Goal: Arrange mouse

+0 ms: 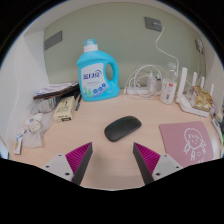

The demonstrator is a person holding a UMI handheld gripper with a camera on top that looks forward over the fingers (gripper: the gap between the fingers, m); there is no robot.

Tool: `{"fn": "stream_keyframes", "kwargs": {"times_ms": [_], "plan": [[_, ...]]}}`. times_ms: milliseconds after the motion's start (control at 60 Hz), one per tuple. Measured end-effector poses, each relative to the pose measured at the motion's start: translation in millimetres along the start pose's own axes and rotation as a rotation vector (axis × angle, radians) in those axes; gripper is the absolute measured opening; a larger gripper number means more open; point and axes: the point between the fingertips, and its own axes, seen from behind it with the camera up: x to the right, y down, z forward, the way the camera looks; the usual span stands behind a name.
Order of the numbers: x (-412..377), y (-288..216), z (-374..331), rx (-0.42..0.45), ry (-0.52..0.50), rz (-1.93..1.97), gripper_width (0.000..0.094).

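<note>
— Mouse (122,128), where? — On the surface (100,150), just ahead of the fingers (80,158), beside a pink mat (190,143).
— And the gripper (113,160)? — Spread wide, holding nothing; a blue bottle (97,73) stands beyond.

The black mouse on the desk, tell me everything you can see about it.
The black computer mouse is a low, smooth oval shell, matte-looking, with no cable visible. It lies flat on the bare pale wooden desk, just left of the pink mouse pad and not on it. It sits beyond the open gripper, whose fingers touch nothing.
</note>
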Motion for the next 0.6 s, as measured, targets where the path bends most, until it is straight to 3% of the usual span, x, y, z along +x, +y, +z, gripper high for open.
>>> {"fn": "stream_keyframes", "kwargs": {"times_ms": [417,600], "plan": [[4,-63,92,-0.002,0.012,-0.015,0.0824],[8,-74,110,0.008,0.073,-0.045,0.0562]]}}
